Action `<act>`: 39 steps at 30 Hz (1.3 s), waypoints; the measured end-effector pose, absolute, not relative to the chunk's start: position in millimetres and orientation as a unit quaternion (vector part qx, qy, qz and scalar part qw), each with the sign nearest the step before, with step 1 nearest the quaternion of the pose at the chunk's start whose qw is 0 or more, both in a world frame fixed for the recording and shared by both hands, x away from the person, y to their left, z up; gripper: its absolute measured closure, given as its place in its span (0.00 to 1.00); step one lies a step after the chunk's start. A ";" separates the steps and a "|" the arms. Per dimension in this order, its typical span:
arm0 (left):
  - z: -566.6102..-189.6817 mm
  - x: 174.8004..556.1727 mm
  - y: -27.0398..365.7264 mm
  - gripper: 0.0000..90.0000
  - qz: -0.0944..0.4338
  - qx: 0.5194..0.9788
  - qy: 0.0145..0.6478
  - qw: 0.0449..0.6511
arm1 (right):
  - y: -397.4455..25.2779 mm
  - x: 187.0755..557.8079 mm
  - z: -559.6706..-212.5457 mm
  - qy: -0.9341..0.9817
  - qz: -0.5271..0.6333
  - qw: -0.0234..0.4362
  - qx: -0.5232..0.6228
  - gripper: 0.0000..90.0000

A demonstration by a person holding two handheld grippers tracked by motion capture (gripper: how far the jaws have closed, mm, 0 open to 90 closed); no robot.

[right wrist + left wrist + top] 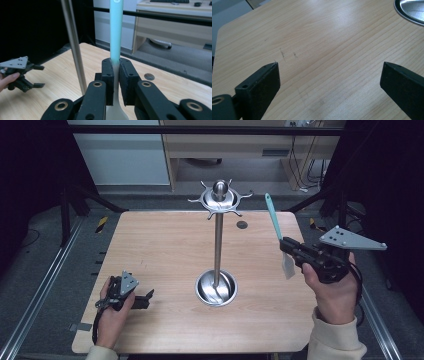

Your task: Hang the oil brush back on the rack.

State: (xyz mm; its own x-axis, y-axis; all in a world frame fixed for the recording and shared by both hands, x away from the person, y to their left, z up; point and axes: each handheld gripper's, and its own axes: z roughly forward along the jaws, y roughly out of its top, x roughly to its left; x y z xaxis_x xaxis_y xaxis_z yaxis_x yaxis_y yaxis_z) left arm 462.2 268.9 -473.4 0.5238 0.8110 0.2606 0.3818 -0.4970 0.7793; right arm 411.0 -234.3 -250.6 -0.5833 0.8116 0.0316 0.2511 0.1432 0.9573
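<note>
A steel utensil stand [218,245] rises from a round base [216,287] at the table's middle, with a ring of hooks [219,196] at its top. To its right, my right gripper [286,245] is raised above the table and shut on a spatula with a teal handle [272,215] pointing up and a white blade [288,265] hanging below. In the right gripper view the jaws [116,62] clamp the handle [116,30], and the stand's pole [73,45] is just left of it. My left gripper [149,297] rests open on the table at the front left, holding nothing [329,72].
The wooden table [160,245] has rounded corners and a small dark hole [242,224] behind the stand. The stand's base edge [412,10] lies ahead and right of the left jaws. A desk and cables stand beyond the table. Dark frame rails flank both sides.
</note>
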 end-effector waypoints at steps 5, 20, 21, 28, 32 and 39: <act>-473.5 462.1 268.6 0.03 0.317 0.805 0.370 0.338 | -228.0 402.4 -249.4 0.713 0.542 0.270 0.355 0.92; -474.0 462.2 268.1 0.03 0.316 0.804 0.371 0.340 | -211.5 380.5 -261.2 0.716 0.558 0.276 0.316 0.92; -474.2 462.2 268.1 0.03 0.316 0.804 0.371 0.340 | -211.2 380.1 -261.8 0.716 0.559 0.277 0.313 0.92; -474.2 462.3 267.9 0.03 0.316 0.805 0.371 0.339 | -208.3 375.5 -263.6 0.714 0.568 0.278 0.299 0.92; -474.0 462.3 268.0 0.03 0.316 0.806 0.370 0.337 | -205.2 375.8 -264.1 0.714 0.571 0.276 0.296 0.92; -474.1 462.2 267.8 0.03 0.315 0.807 0.369 0.337 | -198.1 376.3 -264.0 0.718 0.569 0.277 0.289 0.92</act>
State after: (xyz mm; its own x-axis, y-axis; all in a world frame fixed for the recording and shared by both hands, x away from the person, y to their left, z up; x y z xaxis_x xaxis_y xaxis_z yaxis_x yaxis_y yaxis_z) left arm 462.2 267.8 -474.1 0.5291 0.8078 0.2598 0.3828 -0.5005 0.7765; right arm 376.3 -198.1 -264.0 -0.6798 0.7303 -0.0682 0.1009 0.1851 0.9775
